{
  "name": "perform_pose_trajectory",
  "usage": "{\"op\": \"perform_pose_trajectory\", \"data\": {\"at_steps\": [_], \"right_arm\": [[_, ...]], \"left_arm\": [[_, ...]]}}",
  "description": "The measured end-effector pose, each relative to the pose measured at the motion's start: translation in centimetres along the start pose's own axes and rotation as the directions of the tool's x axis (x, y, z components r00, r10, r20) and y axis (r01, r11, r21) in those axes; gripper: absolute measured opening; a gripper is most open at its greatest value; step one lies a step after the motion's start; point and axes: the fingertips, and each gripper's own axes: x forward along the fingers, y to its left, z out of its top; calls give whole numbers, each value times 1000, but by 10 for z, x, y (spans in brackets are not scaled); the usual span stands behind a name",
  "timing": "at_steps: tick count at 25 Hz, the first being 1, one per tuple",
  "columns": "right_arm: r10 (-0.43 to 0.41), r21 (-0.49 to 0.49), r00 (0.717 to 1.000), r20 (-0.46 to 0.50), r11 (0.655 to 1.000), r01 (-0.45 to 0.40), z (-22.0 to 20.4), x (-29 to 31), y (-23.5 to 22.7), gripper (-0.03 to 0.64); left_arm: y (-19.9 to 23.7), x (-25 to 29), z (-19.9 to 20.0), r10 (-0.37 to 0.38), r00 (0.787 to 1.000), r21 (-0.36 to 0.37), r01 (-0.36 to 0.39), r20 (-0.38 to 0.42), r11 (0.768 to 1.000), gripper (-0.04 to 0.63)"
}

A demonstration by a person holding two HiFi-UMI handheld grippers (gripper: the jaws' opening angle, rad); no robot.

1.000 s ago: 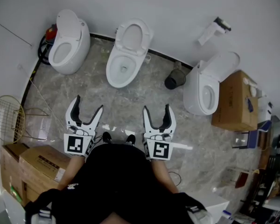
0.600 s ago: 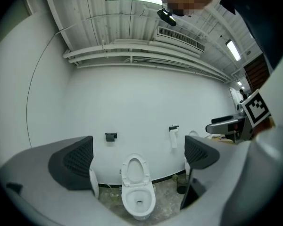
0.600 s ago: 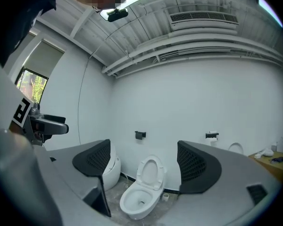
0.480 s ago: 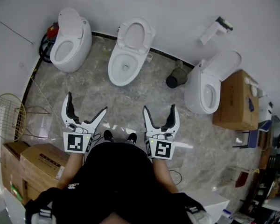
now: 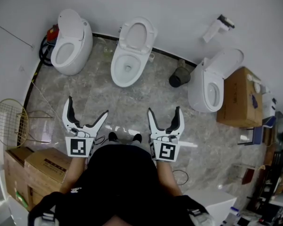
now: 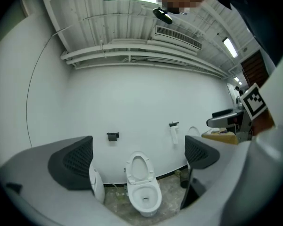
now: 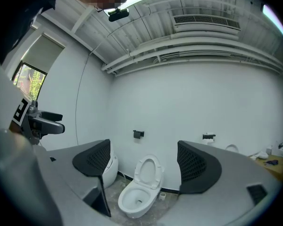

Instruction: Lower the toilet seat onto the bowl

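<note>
Approach stage, nothing touched yet. Left claw (image 5: 87,106) and right claw (image 5: 164,109) are both spread wide and empty, held level in front of the person at the near side of the floor (image 5: 132,102). Both gripper views look between the jaws at the middle toilet (image 5: 130,55), so I take that one as the target.

Its seat (image 5: 150,34) stands raised against the far wall (image 5: 179,13), with what looks like the lid (image 5: 137,34) just behind it. The bowl (image 5: 119,74) below is uncovered. Both claws are well apart from it. A left toilet (image 5: 71,44) and a right toilet (image 5: 208,86) flank it, and a dark bin (image 5: 179,77) sits between the middle and right ones.

Risks from here (judgement):
- Seat and lid lie flat together. A claw closing over the top edge could catch both and bring the lid down too.
- Smooth plastic rim. A shallow pinch could slip, and the seat would then fall and slam onto the bowl.
- Letting go early would also drop the seat.
- Three similar toilets. Drift to the left or right during the approach means the wrong fixture.
- Bin near the right side could get knocked by the right claw.
</note>
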Motion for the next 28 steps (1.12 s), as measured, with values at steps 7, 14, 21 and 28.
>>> {"op": "perform_pose_trajectory", "data": {"at_steps": [7, 14, 21, 28], "right_arm": [[9, -108, 999, 36, 994, -5, 2, -1, 25, 431], [-9, -93, 1000, 30, 996, 12, 2, 6, 30, 431], [-21, -75, 999, 47, 997, 25, 0, 25, 19, 431], [6, -52, 998, 55, 999, -3, -4, 87, -5, 431]], "left_arm": [[10, -8, -2, -25, 1000, 26, 25, 17, 999, 583], [27, -1, 2, -33, 999, -47, 35, 34, 998, 583], [42, 22, 2, -27, 999, -57, 29, 45, 998, 581], [53, 75, -5, 7, 1000, -65, -5, 28, 998, 582]]}}
